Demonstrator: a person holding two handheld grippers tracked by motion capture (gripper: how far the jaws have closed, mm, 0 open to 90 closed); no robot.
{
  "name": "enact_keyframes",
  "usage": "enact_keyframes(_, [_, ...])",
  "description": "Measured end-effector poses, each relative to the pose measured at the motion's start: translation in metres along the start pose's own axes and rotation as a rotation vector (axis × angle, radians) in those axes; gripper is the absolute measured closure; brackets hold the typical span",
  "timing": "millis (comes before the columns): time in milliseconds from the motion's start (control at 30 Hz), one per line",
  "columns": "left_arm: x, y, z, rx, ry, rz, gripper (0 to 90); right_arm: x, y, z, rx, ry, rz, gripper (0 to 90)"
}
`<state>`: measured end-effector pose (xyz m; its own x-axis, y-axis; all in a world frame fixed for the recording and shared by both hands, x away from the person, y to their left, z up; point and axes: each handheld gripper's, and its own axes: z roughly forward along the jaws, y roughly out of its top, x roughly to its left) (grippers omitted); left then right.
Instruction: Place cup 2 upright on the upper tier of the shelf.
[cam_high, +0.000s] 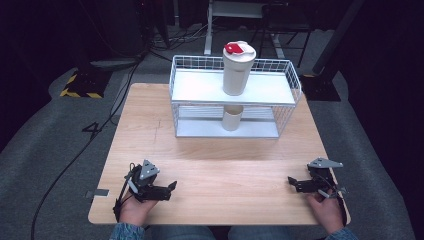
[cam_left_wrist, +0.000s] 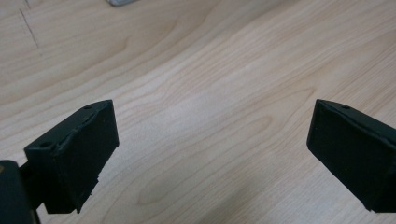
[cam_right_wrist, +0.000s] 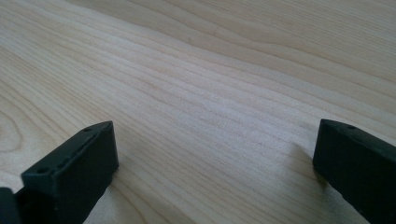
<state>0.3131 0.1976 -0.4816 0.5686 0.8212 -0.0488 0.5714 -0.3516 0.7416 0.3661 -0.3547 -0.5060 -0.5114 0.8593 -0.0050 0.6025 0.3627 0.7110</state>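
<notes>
Currently I hold the left gripper (cam_high: 172, 185) low over the near left corner of the table (cam_high: 210, 150), and the right gripper (cam_high: 290, 179) low at the near right corner; both have their jaws spread wide with nothing between them. The nearest things to handle are the tall cream tumbler (cam_high: 236, 70) with a red-and-white lid, upright on the top shelf of the white wire rack (cam_high: 292, 75) near the far edge, and a smaller cream cup (cam_high: 232, 119) upright on the lower shelf directly beneath it. Both stand well apart from my grippers. In my judgement, the main risk lies in the reach: the tumbler is tall and narrow, so a jaw striking it high up, or the rack's wire rim catching a jaw, could tip it off the shelf. The cup sits under the upper shelf, so a steep approach could knock the shelf edge. The high view gives the rack, both vessels and both hands together. The left gripper view gives bare wood grain between its black pads (cam_left_wrist: 74, 158), with a pencil-like mark and a pale object's edge at the top; the right gripper view gives its pads (cam_right_wrist: 70, 172) resting close to the wood, with no rack in sight.
</notes>
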Motion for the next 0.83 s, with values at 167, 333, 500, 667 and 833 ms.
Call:
enact_keyframes(167, [0.004, -0.005, 0.008, 0.030, 0.004, -0.010, 4.5, 0.000, 0.000, 0.000, 0.000, 0.000, 0.000, 0.4])
enact_keyframes(333, [0.007, -0.009, 0.017, 0.075, 0.032, -0.010, 5.0, 0.000, 0.000, 0.000, 0.000, 0.000, 0.000, 0.4])
enact_keyframes(500, [0.009, -0.012, 0.021, 0.080, 0.053, -0.014, 9.6, 0.000, 0.000, 0.000, 0.000, -0.004, 0.003, 0.4])
enact_keyframes(667, [0.011, -0.012, 0.021, 0.085, 0.053, -0.021, 8.5, 0.001, 0.000, 0.000, 0.000, -0.007, 0.004, 0.4])
enact_keyframes(833, [0.011, -0.012, 0.022, 0.082, 0.056, -0.031, 8.5, 0.001, 0.000, 0.000, 0.000, -0.006, 0.004, 0.4])
